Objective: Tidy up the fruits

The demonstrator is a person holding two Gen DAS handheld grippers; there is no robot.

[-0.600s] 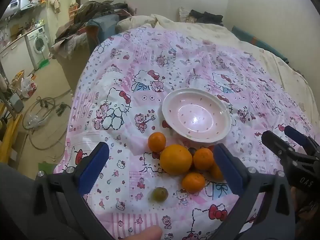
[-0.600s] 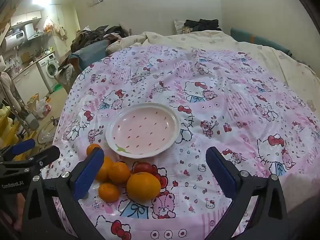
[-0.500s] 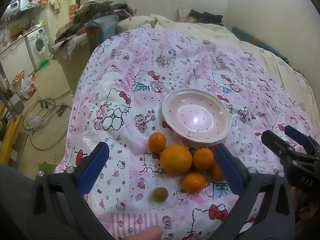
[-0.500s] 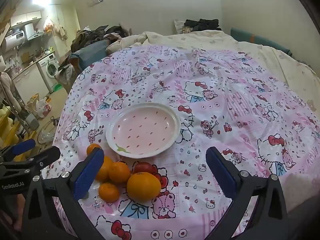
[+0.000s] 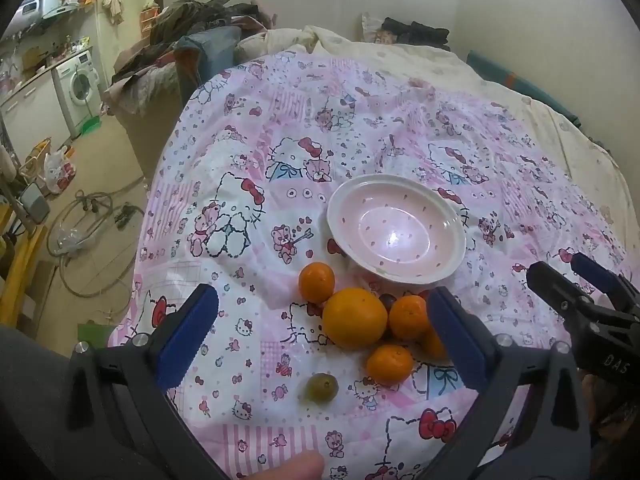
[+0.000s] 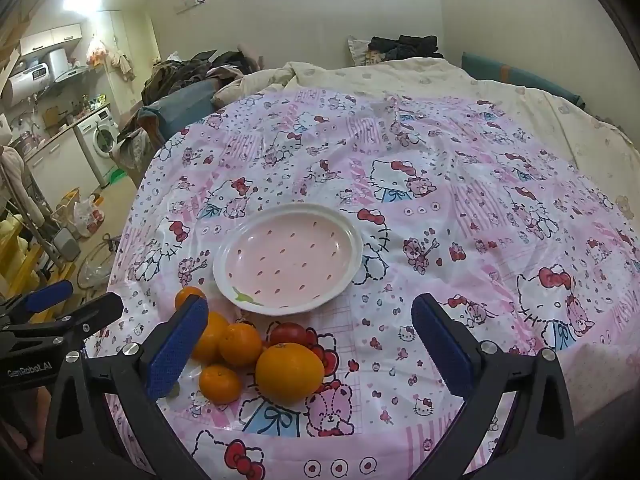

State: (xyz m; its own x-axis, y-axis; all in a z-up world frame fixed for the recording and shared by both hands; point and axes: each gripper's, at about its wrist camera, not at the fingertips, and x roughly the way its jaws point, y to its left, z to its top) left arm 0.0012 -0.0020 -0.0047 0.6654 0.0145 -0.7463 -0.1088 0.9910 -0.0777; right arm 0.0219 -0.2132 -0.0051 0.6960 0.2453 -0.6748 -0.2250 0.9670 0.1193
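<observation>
On the bed, a glossy pink cartoon-cat sheet (image 5: 280, 168) lies spread over a cream quilt (image 6: 440, 76), and the pink plate (image 6: 288, 262) with a white rim and small dark flecks sits near its middle, bare inside. Just in front of the plate the fruit is bunched together: a large orange (image 5: 355, 318) with a dimpled skin, and smaller tangerines touching it, one (image 5: 317, 282) to the plate's left edge, one (image 5: 409, 316) beside the big orange and one (image 5: 389, 364) nearer the camera. A dull green round fruit (image 5: 318, 388) lies apart, further from the plate than the rest. A red fruit (image 6: 289, 334), smooth and shiny, is wedged between the plate and the big orange; in the left wrist view only a dark sliver of it shows.

The left gripper (image 5: 320, 340) has its blue-padded fingers spread fully wide and holds nothing; its right finger covers part of another tangerine (image 5: 434, 344). The right gripper (image 6: 310, 344) is likewise wide apart and empty, its left finger hiding part of the fruit pile. Both hang above the sheet, short of the plate.

Beyond the plate, at the bed's far left side, clothes (image 5: 192, 24) are heaped, and a washing machine (image 5: 78, 84) stands by the floor where cables (image 5: 88, 216) lie coiled.
</observation>
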